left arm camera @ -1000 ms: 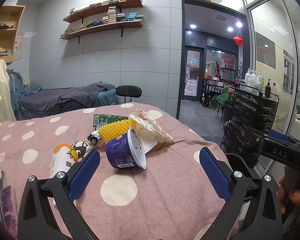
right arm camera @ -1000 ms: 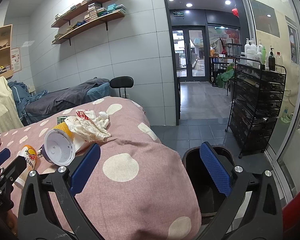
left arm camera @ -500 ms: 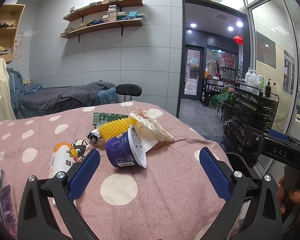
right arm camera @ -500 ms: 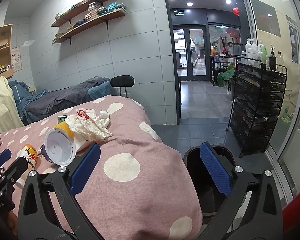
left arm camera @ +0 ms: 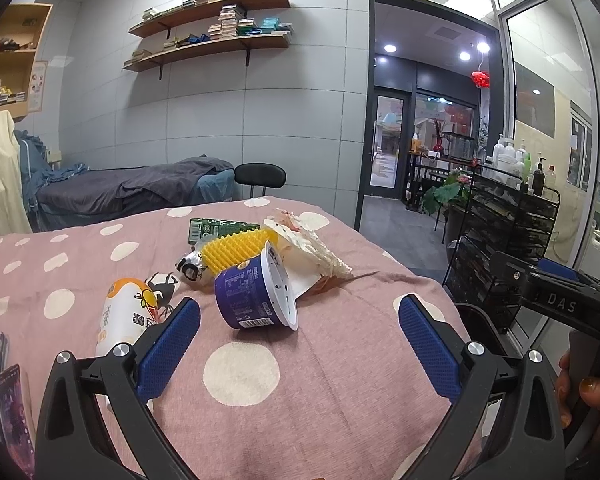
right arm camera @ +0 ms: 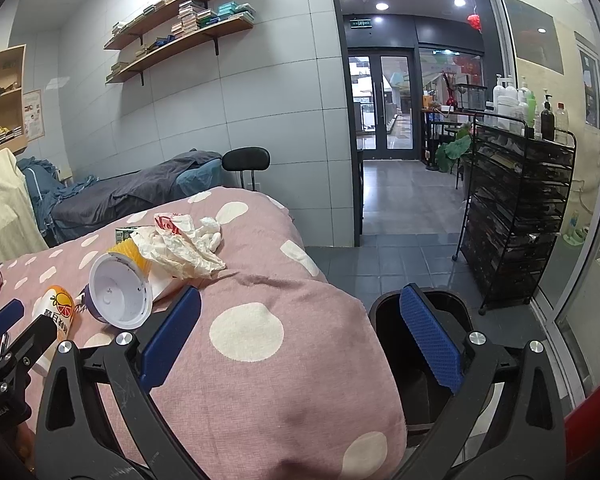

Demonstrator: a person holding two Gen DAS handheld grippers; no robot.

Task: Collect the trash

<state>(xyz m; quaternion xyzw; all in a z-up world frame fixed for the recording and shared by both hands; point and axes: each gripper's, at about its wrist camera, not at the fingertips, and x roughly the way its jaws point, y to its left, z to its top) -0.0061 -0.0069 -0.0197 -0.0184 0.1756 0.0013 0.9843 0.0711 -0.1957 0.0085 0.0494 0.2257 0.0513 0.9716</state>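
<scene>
Left wrist view first: the left tool (left arm camera: 299,344) is spread wide with nothing between its blue pads, hovering low over a surface covered in a pink polka-dot cloth (left arm camera: 320,380). Could be a bed or a counter under there, can't tell. Just ahead of the tool sits the trash pile: a purple cup (left arm camera: 252,296) tipped on its side, white rim facing right. Touching it from behind is a yellow spiky thing (left arm camera: 236,250), and a crumpled white wrapper (left arm camera: 312,250) sprawls off to the right of that. A green packet (left arm camera: 216,229) lies flat at the back, a small foil scrap (left arm camera: 189,267) beside the yellow piece, and a white-and-orange bottle (left arm camera: 126,316) lies on its side just past the left pad. At the far right a hand (left arm camera: 584,396) grips the other tool's handle.

Right wrist view: the right tool (right arm camera: 300,338) is wide open too, empty, hanging over the cloth's right edge. The same cup shows its white inside, with the wrapper behind it. A black bin (right arm camera: 396,312) stands on the floor right beside the cloth's edge, partly hidden behind the right pad.
</scene>
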